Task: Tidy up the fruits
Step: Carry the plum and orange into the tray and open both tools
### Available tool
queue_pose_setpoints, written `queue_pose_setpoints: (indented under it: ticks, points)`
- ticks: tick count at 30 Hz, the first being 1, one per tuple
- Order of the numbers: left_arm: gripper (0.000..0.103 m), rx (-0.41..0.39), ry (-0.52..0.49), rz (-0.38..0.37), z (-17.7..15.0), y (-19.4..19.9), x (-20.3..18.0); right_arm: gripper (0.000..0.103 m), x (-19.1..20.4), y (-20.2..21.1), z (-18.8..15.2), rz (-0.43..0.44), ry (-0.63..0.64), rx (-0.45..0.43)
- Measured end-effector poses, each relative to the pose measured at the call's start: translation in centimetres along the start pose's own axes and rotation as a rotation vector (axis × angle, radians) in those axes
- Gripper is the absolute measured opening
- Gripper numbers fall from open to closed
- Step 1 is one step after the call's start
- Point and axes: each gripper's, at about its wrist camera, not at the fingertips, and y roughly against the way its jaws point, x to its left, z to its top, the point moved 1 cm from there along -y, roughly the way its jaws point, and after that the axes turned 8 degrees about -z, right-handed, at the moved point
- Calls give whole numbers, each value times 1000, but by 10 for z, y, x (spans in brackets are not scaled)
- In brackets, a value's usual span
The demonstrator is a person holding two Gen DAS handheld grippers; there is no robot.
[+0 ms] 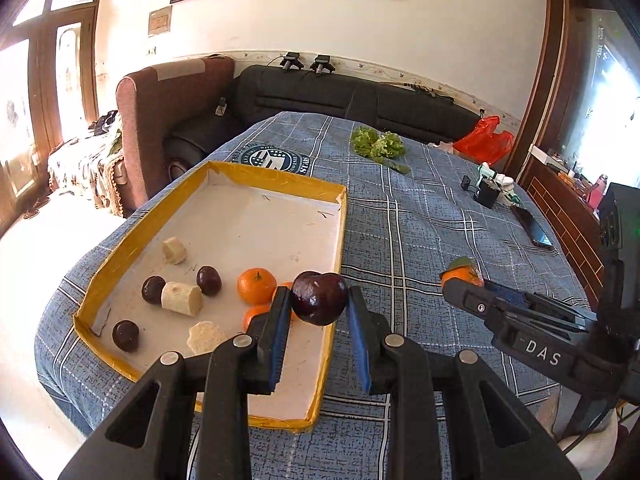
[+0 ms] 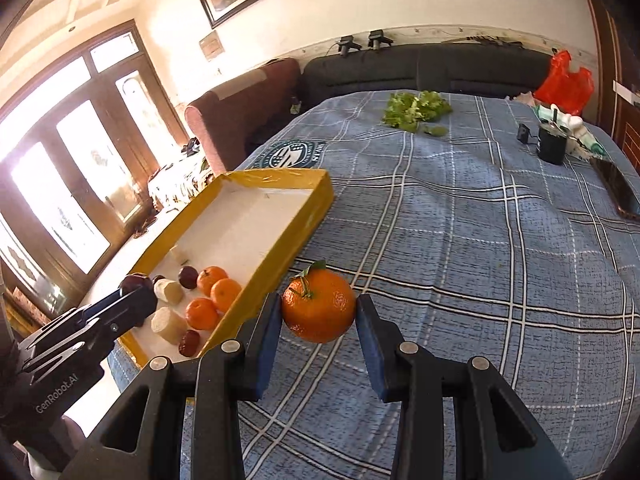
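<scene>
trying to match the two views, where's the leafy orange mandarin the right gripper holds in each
Left wrist view: the round orange mandarin with a green leaf sits mid-right, beyond the dark right gripper.
Right wrist view: bottom centre, between the blue fingers.
Shared landmark: yellow-rimmed white tray.

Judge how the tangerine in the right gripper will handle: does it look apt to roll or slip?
The tangerine is round, so it would probably roll on the cloth if released. Its dimpled skin likely grips the right gripper pads well. It sits near the fingertips, so a firm squeeze might bruise or squirt it out.
</scene>
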Motion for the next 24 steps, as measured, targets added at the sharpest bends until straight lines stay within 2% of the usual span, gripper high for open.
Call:
queue_pose_setpoints:
  ticks: [7, 12, 19, 24]
  points:
    - [27, -7, 23, -12, 0, 7, 8, 42, 14, 3, -2, 5, 32, -3]
    - [27, -61, 64, -2, 12, 32, 28, 42, 20, 14, 3, 21, 41, -24]
    - [27, -151, 82, 82, 34, 69, 62, 42, 38, 38, 32, 55, 76, -97]
    - [27, -129, 83, 123, 43, 56, 85, 43, 61, 36, 57, 116, 103, -101]
